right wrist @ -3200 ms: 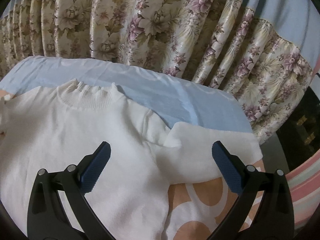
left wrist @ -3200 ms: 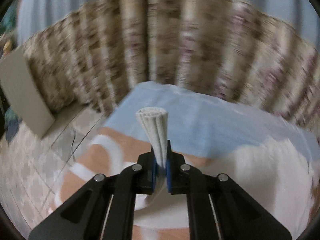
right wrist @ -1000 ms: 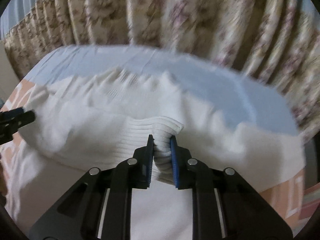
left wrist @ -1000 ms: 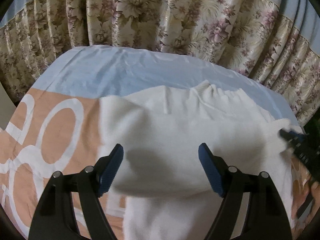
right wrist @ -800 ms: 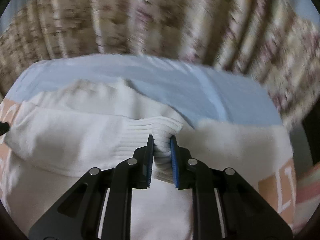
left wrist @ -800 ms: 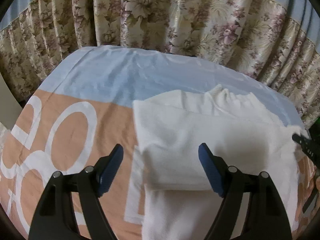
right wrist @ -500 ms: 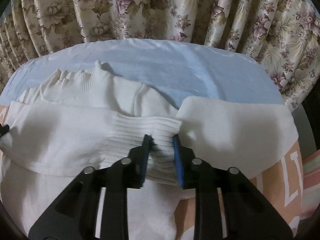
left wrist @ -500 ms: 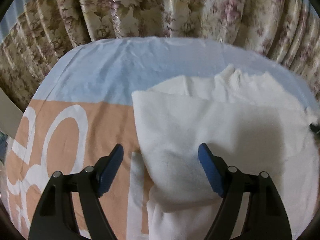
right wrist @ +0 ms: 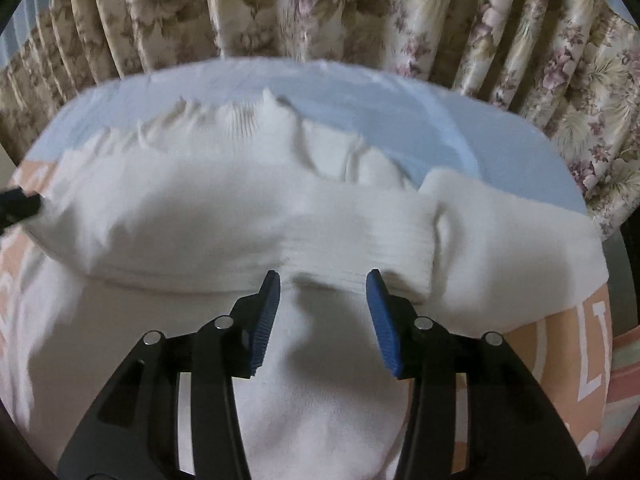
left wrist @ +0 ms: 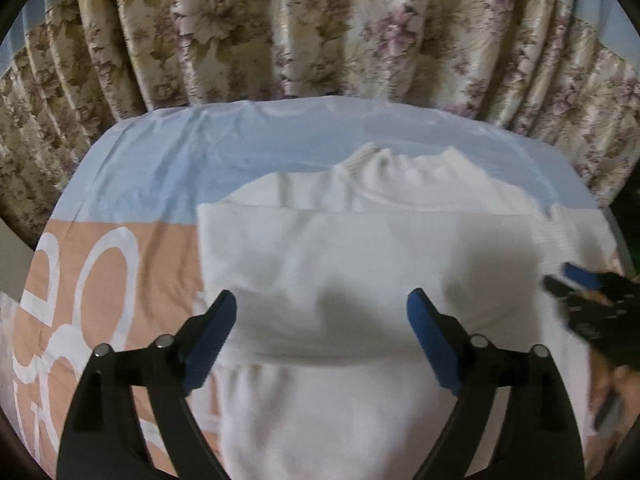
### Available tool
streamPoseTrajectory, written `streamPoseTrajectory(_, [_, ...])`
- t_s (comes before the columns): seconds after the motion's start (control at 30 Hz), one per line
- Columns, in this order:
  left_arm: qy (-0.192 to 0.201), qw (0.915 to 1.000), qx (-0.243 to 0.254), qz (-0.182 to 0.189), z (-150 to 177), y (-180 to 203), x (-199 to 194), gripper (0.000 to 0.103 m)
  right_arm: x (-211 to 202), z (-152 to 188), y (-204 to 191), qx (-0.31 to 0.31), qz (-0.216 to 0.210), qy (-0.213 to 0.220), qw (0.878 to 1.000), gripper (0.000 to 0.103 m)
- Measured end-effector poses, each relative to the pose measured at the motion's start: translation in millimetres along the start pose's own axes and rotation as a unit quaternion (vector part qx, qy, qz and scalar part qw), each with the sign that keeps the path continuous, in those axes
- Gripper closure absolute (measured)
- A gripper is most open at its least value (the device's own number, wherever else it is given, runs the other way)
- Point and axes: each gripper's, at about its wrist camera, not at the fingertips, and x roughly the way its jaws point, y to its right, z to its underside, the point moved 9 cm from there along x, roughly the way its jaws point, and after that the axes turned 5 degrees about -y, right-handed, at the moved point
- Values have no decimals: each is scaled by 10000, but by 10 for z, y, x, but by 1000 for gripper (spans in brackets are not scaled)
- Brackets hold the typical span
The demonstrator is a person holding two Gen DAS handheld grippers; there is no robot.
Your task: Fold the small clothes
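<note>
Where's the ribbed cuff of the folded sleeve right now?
In the right wrist view the ribbed cuff lies across the sweater chest, just beyond the right gripper, whose opening jaws no longer pinch it.

Sweater [left wrist: 360, 264] on bedsheet [left wrist: 168, 168], curtain [left wrist: 320, 32] behind

Matt ribbed-knit sweater [right wrist: 248, 208]; glossy curtain [left wrist: 320, 32].
</note>
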Motion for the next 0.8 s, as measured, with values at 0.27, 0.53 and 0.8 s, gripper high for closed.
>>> streamPoseTrajectory(0.27, [83, 9995, 46, 316, -120, 419, -225, 3, -370, -9, 138, 154, -564, 396, 9975, 35])
streamPoseTrajectory(0.53, [98, 9987, 358, 338, -258, 937, -89, 3, -618, 92, 1246, 1686, -867, 807, 9785, 29])
streamPoseTrajectory(0.8, [114, 9953, 940, 225, -378, 1428, 83, 2, -531, 383, 2764, 3466, -844, 1151, 9271, 29])
